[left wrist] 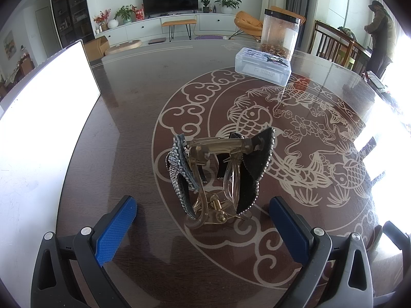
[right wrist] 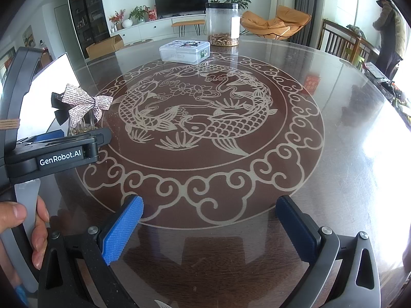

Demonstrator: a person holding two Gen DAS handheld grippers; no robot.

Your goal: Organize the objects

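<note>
Both grippers spread wide, nothing held. Left gripper (left wrist: pixel 203 220): rhinestone bow hair clip (left wrist: pixel 218 177) stands on the glass-topped table (left wrist: pixel 133 118) between the blue pads (left wrist: pixel 115 233), touching neither. Right gripper (right wrist: pixel 209 227): over bare glass, clip well off to its left. Far side: clear plastic box (left wrist: pixel 262 66), just behind it a clear canister (left wrist: pixel 280 34)

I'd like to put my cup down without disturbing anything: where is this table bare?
The widest bare stretch is the fish pattern on the table, between the right hand-held gripper and the clear lidded box. It is crowded by the box and jar, and around the bow hair clip at the left hand-held gripper.
</note>
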